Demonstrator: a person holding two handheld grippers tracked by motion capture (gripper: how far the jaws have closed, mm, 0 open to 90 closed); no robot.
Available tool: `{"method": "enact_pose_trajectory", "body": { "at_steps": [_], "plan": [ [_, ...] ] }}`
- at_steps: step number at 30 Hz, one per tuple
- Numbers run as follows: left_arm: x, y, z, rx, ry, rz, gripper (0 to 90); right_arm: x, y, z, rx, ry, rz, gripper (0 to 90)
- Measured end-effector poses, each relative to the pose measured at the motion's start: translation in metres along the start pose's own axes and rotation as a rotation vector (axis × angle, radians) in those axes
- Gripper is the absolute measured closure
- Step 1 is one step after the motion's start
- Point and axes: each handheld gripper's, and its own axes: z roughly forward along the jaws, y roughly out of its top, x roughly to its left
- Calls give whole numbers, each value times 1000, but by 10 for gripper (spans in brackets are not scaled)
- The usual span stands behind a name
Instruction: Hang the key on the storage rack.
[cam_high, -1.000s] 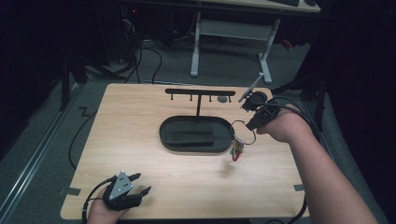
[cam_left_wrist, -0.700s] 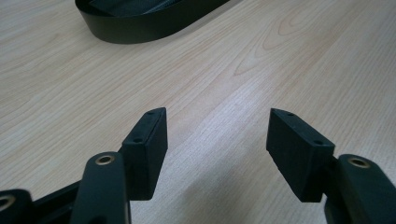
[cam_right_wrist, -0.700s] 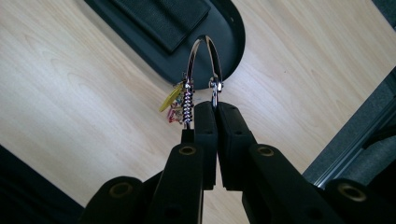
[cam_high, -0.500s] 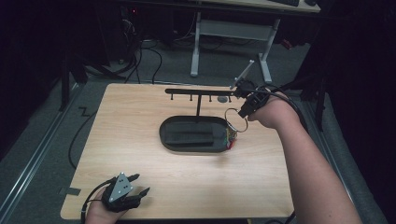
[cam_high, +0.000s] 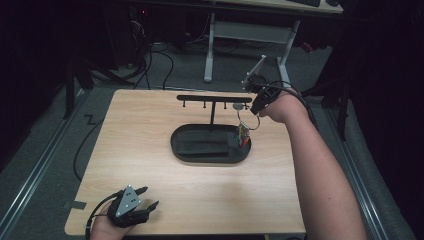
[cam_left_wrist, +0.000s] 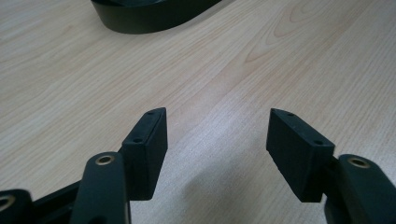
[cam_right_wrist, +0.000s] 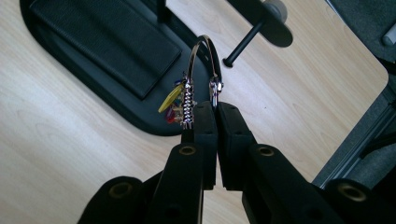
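Right gripper (cam_right_wrist: 212, 109) clenched on keyring (cam_right_wrist: 204, 70) – charms clearer close up, left gripper (cam_left_wrist: 217, 135) released

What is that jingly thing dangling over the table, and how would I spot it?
Find the black oval tray in the middle of the wooden table, with a hook rack standing behind it. Over the tray's right end, the right gripper pinches a key ring. It alone is shiny metal, with small coloured charms hanging below.

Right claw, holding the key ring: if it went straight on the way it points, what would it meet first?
Probably the black tray just beyond the key ring held by the right claw, or the rack's peg; depth is unclear.
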Motion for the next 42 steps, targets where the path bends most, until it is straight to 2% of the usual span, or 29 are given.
{"method": "enact_pose_trajectory", "body": {
  "at_steps": [1, 2, 4, 10, 11, 14, 22, 25, 28, 33, 37, 42],
  "plan": [
    [0, 0, -1, 4, -1, 3, 391, -2, 1, 2, -5, 0, -8, 881],
    [-1, -1, -1, 7, -2, 5, 391, -2, 2, 4, -2, 1, 11, 881],
    [-1, -2, -1, 10, -3, 1, 390, -5, 5, 8, -9, 9, -4, 881],
    [0, -4, -3, 17, 1, -5, 390, -13, 11, 16, -7, 14, -7, 881],
    [1, -4, -3, 20, 0, -6, 390, -13, 11, 17, -7, 17, 13, 881],
    [1, -5, -3, 30, 2, -9, 389, -16, 12, 21, -19, 25, 12, 881],
    [2, -6, -3, 26, 9, -14, 389, -25, 15, 30, 4, 14, 46, 879],
    [3, -6, -3, 29, 6, -16, 389, -27, 17, 33, -11, 13, 48, 867],
    [3, -6, -3, 29, 7, -18, 389, -26, 19, 34, -25, -8, 92, 823],
    [2, -7, -4, 28, 9, -16, 389, -22, 18, 33, -44, -31, 74, 752],
    [2, -7, -4, 31, 7, -14, 389, -17, 16, 29, -58, -39, 90, 695],
    [2, -6, -2, 37, 2, -7, 388, -5, 6, 28, -86, -45, 79, 567]
  ]
}}
